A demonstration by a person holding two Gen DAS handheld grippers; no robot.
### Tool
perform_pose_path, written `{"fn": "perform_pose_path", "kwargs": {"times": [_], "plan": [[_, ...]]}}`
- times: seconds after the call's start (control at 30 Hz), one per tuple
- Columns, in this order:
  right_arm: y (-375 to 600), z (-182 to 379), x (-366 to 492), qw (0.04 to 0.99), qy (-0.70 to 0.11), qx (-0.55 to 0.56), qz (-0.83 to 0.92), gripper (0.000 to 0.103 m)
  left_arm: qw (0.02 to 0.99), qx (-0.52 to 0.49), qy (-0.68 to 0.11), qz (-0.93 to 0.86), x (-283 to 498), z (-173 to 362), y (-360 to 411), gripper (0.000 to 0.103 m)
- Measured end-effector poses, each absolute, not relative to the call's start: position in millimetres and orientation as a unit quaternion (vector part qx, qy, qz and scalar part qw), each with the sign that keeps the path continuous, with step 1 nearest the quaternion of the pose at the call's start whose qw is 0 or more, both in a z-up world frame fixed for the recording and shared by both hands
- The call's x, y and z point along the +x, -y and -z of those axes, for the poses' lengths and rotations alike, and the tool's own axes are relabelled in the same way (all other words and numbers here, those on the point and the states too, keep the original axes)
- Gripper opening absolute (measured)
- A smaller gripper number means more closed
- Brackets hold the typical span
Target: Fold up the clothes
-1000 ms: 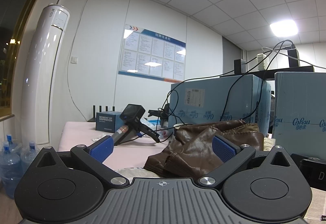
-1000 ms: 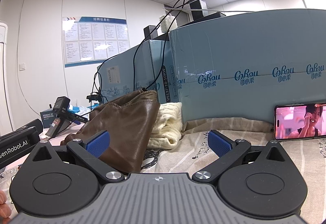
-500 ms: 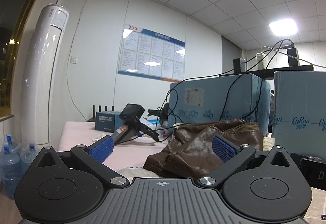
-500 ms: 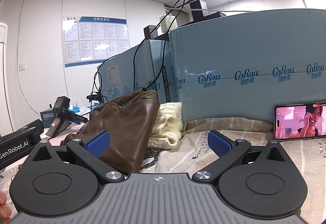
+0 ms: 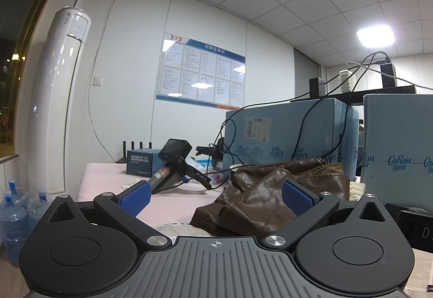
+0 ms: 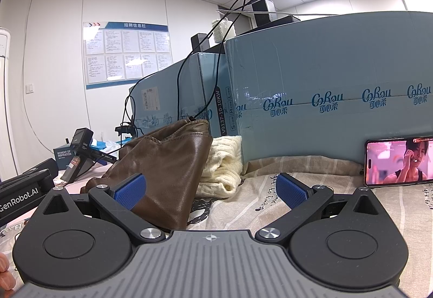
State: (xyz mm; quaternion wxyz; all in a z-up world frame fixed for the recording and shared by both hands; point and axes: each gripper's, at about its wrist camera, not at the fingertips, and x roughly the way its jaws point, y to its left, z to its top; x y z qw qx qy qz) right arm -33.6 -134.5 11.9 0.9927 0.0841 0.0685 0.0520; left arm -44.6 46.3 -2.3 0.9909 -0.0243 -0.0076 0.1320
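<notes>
A brown leather garment (image 5: 259, 195) lies crumpled on the table ahead of my left gripper (image 5: 215, 196), which is open and empty. In the right wrist view the same brown garment (image 6: 167, 162) stands in a heap left of centre, with a cream knitted garment (image 6: 224, 165) beside it against the blue boxes. My right gripper (image 6: 210, 187) is open and empty, low over a printed beige cloth (image 6: 259, 197). The brown heap is just beyond its left finger.
Large blue cardboard boxes (image 6: 324, 97) with cables line the back. A phone (image 6: 397, 162) playing video leans on them at right. A handheld camera device (image 5: 173, 162) and a small dark box (image 5: 140, 162) sit on the pink tabletop (image 5: 167, 197). Water bottles (image 5: 16, 211) stand on the floor at left.
</notes>
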Motion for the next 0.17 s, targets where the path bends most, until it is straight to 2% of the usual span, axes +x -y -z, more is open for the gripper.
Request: {"fn": "perform_pose_path", "kwargs": {"times": [0.17], "plan": [[134.3,-11.8,-33.5,0.993,-0.069,0.084,-0.052,0.103,0.991,-0.023,0.006,-0.132,-44.3,2.0,-45.9,0.103]]}}
